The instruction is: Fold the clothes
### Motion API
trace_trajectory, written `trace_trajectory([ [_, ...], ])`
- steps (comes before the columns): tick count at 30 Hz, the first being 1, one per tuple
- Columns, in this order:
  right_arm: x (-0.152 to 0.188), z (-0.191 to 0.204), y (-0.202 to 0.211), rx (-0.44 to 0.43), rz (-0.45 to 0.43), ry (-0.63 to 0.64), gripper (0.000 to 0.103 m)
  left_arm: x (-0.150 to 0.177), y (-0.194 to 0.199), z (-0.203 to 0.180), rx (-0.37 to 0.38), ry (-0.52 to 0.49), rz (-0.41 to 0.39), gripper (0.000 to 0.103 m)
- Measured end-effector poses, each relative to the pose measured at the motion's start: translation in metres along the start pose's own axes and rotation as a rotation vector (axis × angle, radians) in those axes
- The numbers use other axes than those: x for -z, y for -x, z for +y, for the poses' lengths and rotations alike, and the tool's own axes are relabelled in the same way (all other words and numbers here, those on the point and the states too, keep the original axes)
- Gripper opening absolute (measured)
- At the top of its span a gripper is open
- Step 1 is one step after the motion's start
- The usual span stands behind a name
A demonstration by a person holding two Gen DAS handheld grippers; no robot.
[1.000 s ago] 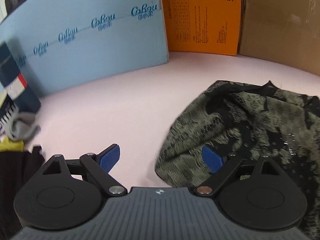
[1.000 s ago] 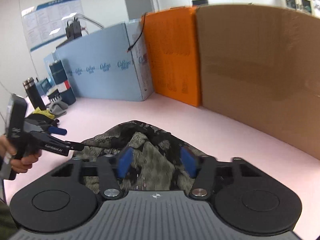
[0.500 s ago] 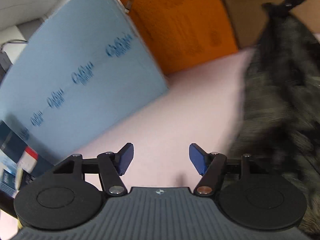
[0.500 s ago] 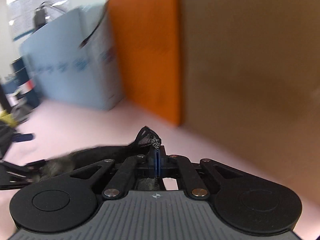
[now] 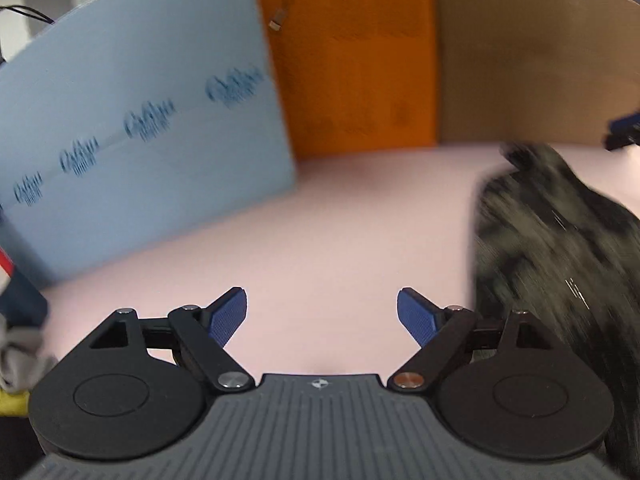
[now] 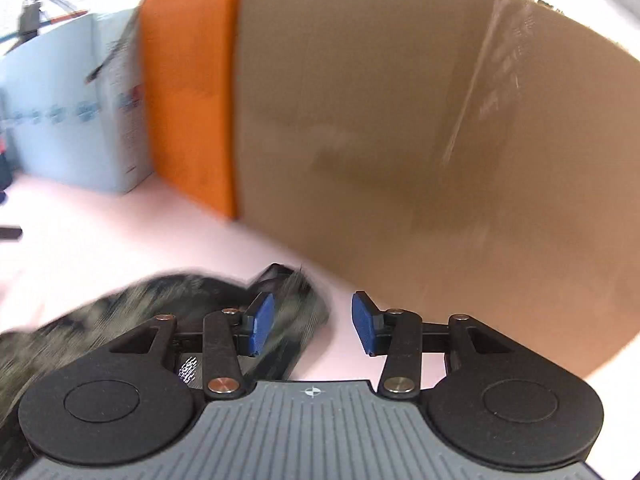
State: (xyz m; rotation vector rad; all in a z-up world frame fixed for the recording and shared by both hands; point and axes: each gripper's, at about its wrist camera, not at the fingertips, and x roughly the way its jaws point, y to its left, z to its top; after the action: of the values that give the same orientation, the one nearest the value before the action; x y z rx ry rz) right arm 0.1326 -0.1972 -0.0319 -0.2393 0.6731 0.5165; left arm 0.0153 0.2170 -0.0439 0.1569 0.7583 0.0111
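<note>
Dark patterned garment [image 5: 560,264], olive and black in a mottled lace-like print, heaped in a loose mound on the pink tabletop [image 5: 320,232]; smeared by motion blur in both views, so seams and hems not readable. In the left wrist view, at the right side of the scene, just right of the left claw's right finger. In the right wrist view [image 6: 168,304], low and left, one end reaching behind the left blue pad [image 6: 260,322] of the right claw and part way into the gap, not pinched between the pads. Not folded as it lies: bunched, no flat panel or straight edge to be made out.

Judged soft, thin and light, likely to drape and sag from whatever point is lifted, and to slide easily over the smooth tabletop; open weave perhaps apt to snag on a pad corner. Best taken at an edge or corner rather than mid-heap, two points well apart so the cloth hangs flat; which edge is which cannot be told from here.

Left claw [image 5: 322,316] spread wide, nothing between the pads, only bare tabletop below. Right claw [image 6: 313,324] parted to a middling gap, holding nothing.

Beyond, along the far edge of the tabletop: light blue printed board [image 5: 140,132] at left, orange board [image 5: 352,60] in the middle, brown cardboard sheet [image 6: 420,140] at right. Grey and yellow oddments [image 5: 20,364] at the near left edge, too blurred to name.
</note>
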Motion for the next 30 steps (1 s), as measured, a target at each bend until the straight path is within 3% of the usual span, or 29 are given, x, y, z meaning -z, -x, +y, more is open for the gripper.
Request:
trace_trajectory([
  [4, 0.056, 0.032, 0.028, -0.153, 0.077, -0.021, 0.055, 0.048, 0.027, -0.007, 0.101, 0.067, 0.09, 0.081],
  [8, 0.104, 0.063, 0.04, -0.236, 0.129, -0.107, 0.063, 0.063, 0.037, -0.016, 0.14, 0.161, 0.114, 0.082],
  [10, 0.123, 0.074, 0.041, -0.255, 0.148, -0.16, 0.066, 0.059, 0.031, -0.026, 0.13, 0.158, 0.114, 0.079],
  [11, 0.131, 0.075, 0.039, -0.255, 0.159, -0.189, 0.068, 0.056, 0.025, -0.031, 0.126, 0.147, 0.116, 0.062],
  [12, 0.135, 0.08, 0.037, -0.248, 0.14, -0.204, 0.068, 0.052, 0.018, -0.037, 0.11, 0.114, 0.125, 0.036],
  [15, 0.141, 0.081, 0.04, -0.245, 0.103, -0.245, 0.074, 0.041, 0.009, -0.046, 0.075, 0.069, 0.093, 0.001],
  [18, 0.141, 0.082, 0.042, -0.241, 0.106, -0.232, 0.077, 0.021, 0.008, -0.042, 0.034, 0.036, 0.04, 0.001],
  [23, 0.142, 0.08, 0.042, -0.246, 0.114, -0.217, 0.079, -0.045, 0.003, 0.021, -0.23, 0.113, -0.083, 0.003],
  [25, 0.143, 0.08, 0.041, -0.249, 0.11, -0.217, 0.081, -0.064, 0.0, 0.047, -0.303, 0.172, -0.076, 0.016],
  [27, 0.143, 0.081, 0.041, -0.249, 0.109, -0.216, 0.082, -0.07, -0.002, 0.062, -0.376, 0.175, -0.07, 0.053],
  [29, 0.143, 0.082, 0.041, -0.25, 0.107, -0.214, 0.084, -0.065, -0.001, 0.069, -0.449, 0.181, -0.069, 0.065],
  [30, 0.144, 0.082, 0.042, -0.25, 0.105, -0.215, 0.085, -0.059, 0.001, 0.07, -0.433, 0.193, -0.049, 0.065],
])
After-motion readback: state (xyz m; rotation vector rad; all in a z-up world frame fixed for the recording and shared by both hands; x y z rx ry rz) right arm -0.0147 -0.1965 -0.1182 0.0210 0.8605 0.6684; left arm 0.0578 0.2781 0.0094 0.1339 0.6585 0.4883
